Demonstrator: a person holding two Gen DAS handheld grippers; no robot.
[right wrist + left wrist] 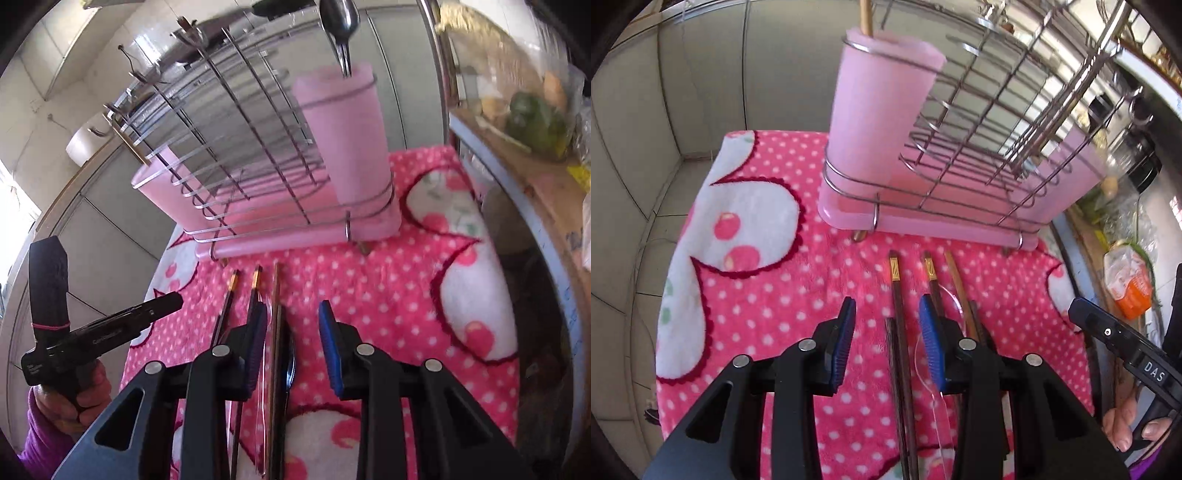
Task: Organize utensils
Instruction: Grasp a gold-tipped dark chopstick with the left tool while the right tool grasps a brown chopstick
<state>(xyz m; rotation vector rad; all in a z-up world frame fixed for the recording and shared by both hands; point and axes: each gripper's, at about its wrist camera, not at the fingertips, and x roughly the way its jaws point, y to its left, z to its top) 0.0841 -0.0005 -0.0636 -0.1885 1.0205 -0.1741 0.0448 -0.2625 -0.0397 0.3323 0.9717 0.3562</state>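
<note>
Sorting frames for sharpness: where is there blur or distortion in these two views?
Left wrist view: pink holder and wire rack smeared by motion, chopsticks sharper; fisheye bends the wall tiles. Right wrist view: blurrier overall, rack streaked, spoon soft.

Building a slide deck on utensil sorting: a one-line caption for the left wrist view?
Open left gripper above dark chopsticks on a pink dotted towel, before a wire rack.

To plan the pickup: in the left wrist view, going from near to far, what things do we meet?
Left gripper → chopsticks on the pink cloth → pink rack tray → pink cup → wall.
</note>
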